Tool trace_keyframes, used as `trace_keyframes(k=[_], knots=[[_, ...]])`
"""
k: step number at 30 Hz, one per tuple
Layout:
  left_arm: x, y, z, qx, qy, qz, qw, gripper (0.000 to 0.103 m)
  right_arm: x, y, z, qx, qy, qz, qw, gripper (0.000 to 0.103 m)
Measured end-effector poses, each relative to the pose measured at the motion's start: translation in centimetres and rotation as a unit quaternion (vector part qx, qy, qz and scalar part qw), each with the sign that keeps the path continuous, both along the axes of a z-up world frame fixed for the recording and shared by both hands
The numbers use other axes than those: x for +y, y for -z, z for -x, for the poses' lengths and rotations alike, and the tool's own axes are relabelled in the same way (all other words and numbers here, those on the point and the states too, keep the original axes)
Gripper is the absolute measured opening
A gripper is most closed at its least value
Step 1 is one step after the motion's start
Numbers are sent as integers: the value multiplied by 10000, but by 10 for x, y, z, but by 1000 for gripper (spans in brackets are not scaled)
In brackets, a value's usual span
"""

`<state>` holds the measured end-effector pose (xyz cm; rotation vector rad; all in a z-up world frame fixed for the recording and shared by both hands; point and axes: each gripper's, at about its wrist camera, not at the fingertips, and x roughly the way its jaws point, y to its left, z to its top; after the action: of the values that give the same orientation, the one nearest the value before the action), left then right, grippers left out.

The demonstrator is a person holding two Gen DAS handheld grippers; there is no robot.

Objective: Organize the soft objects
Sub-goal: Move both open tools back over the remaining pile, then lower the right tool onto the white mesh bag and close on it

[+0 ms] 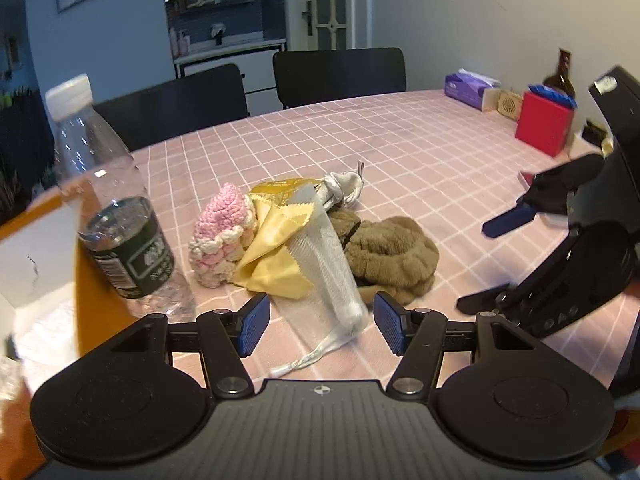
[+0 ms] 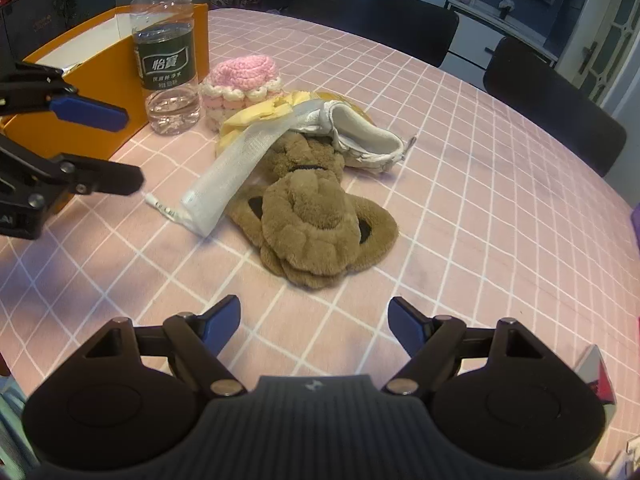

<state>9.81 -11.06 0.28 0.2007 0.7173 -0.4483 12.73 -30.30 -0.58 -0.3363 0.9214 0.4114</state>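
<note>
Lying in a loose heap on the pink checked table (image 2: 460, 184), the soft objects are seen between the two grippers. At the far left an orange box (image 2: 100, 76) stands open, and a clear water bottle (image 2: 166, 52) with a dark label is set upright just beside its wall. Next to the bottle a pink and cream crocheted piece (image 2: 242, 84) rests, touching a yellow cloth (image 2: 256, 116) that is partly covered by it. A white mesh pouch (image 2: 228, 172) is draped from the yellow cloth down toward the table, with its drawstring trailing on the checks. Beside it a brown plush toy (image 2: 316, 220) lies flat, and a white satin pouch (image 2: 360, 136) is laid behind it, touching its upper end.

The left gripper (image 1: 320, 326) is held low over the near end of the mesh pouch; its blue fingers (image 1: 252, 330) stand apart, and whether the pouch is touched cannot be told. The right gripper (image 2: 314, 326) is held over bare tablecloth near the plush toy, its fingers spread wide with nothing between them. At the far right a red box (image 1: 544, 122) and a purple tissue pack (image 1: 468, 90) are seen well apart from the heap.
</note>
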Motion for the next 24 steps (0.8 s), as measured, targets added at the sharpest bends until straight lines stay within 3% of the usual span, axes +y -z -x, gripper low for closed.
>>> trace_keyframes(k=[3,9,14,20,24], knots=[[-6,4,-11,174,-76,223,9996,70,4,1,-9,-44,-87,-67,9999,78],[-10,11,-32,214,-439,208,9986,69,13,-6,-18,-230,-290,-123,9992,73],[3,14,-43,269,-851,34,9960,55,21,-19,-26,-457,-390,-448,9972,63],[13,4,-42,173,-1036,-115,9944,54,45,-18,-41,-298,-637,-747,9947,57],[17,0,-42,121,-1015,-177,9946,54,59,-8,-51,-153,-637,-706,9953,47]])
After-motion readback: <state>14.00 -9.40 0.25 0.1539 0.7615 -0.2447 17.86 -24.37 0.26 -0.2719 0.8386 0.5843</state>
